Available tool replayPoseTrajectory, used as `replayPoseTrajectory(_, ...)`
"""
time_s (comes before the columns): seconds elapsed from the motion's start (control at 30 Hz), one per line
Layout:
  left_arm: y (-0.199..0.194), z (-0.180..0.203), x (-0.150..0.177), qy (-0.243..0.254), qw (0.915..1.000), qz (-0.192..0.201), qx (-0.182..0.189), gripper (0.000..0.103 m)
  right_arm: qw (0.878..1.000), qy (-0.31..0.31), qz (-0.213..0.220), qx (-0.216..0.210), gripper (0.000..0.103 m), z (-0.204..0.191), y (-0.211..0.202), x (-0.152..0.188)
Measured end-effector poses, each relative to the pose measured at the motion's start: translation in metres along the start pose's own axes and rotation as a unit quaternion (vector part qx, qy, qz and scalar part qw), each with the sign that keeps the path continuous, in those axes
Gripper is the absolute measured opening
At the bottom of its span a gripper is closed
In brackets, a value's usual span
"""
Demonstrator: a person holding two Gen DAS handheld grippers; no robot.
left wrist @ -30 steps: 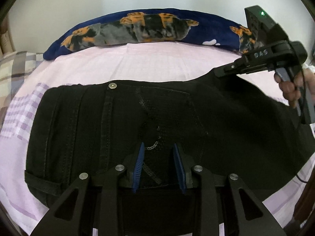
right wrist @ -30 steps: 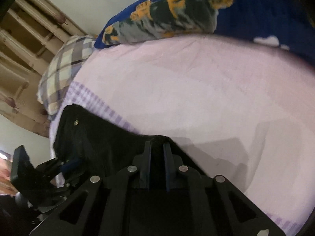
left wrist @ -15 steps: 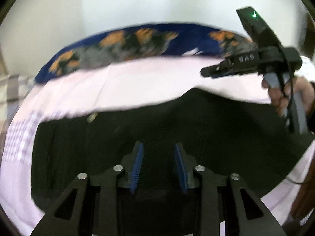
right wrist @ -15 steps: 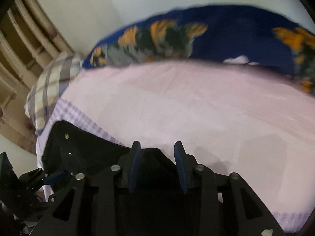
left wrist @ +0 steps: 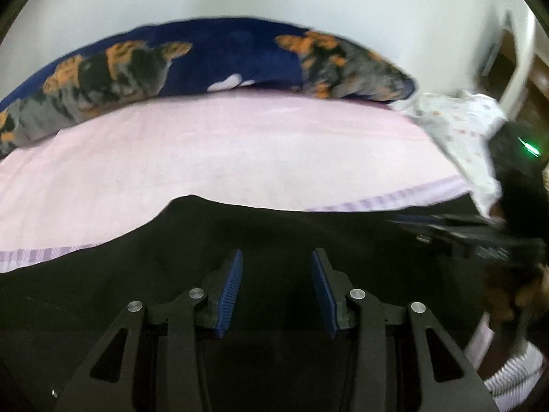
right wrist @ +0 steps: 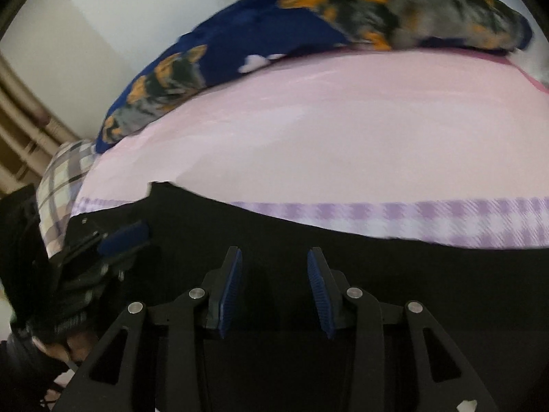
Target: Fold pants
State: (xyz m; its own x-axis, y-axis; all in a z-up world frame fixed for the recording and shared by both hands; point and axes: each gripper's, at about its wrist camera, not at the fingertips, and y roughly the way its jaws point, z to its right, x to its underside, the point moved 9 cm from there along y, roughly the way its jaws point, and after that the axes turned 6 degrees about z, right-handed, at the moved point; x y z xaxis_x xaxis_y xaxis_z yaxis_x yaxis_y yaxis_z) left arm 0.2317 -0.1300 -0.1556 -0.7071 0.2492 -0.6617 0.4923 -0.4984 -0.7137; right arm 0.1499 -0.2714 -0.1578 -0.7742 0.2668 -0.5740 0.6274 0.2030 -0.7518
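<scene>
- the left gripper [left wrist: 276, 288] has its two blue ribbed pads [left wrist: 229, 295] spread wide apart with nothing between them, hanging just over dark cloth
- the right gripper [right wrist: 274, 290] stands the same way: blue pads [right wrist: 230, 292] well apart, holding nothing, black fabric under the gap
- no writing can be read now; the lettering seen on the other gripper's body a second ago is lost in blur, and only a green light [left wrist: 528, 146] shows on it at the right edge of the left view
- the pants [left wrist: 274, 233] are black and lie flat on the pink bed sheet [left wrist: 223, 151], filling the lower half of both views; their far edge rises in a soft hump left of centre and runs out along the sheet's lilac checked border [right wrist: 411, 218]
- the cloth is so dark that seams and folds hardly show; no button or waistband can be made out
- a second ago the left gripper's pads were narrower around the sequinned fabric and the right gripper's were nearly together on the cloth; half a second ago both had opened, and now they are wider still and free
- the metal button and stitched seams seen before are out of view, and both cameras have swung rightward along the bed
- beyond the sheet lies a navy pillow [left wrist: 212, 58] with orange and grey patches; a plaid pillow [right wrist: 63, 175] sits at the left in the right view, and a pale printed cloth [left wrist: 459, 130] at the right in the left view
</scene>
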Motion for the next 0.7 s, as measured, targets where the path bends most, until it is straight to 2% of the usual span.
replayPoseTrajectory(0.07,0.015,-0.013,-0.002,-0.014,0.9996,-0.014,-0.019,0.042,1.0,0.008,0.015,0.014,0.036,0.017,-0.006,0.0)
replayPoseTrajectory(0.1,0.015,-0.015,-0.006,-0.014,0.9998,0.0,-0.016,0.042,0.999,0.018,0.023,0.015,0.032,0.027,-0.01,-0.001)
replayPoseTrajectory(0.17,0.02,-0.019,-0.007,-0.009,0.9996,-0.006,-0.028,0.042,0.999,0.033,0.032,0.023,0.03,0.042,-0.019,0.0)
replayPoseTrajectory(0.3,0.024,-0.02,-0.01,-0.026,0.9991,-0.011,-0.03,0.042,0.994,0.07,0.047,0.063,0.032,0.089,-0.045,0.005)
replayPoseTrajectory(0.43,0.018,-0.016,-0.004,-0.008,0.9986,-0.015,-0.049,0.042,0.988,0.11,0.053,0.098,0.034,0.139,-0.08,0.021)
replayPoseTrajectory(0.6,0.004,-0.012,0.015,-0.015,0.9983,-0.031,-0.045,0.043,0.974,0.162,0.062,0.144,0.035,0.21,-0.131,0.041)
replayPoseTrajectory(0.7,-0.008,-0.011,0.025,-0.021,0.9981,-0.032,-0.049,0.043,0.964,0.213,0.072,0.145,0.038,0.256,-0.163,0.053)
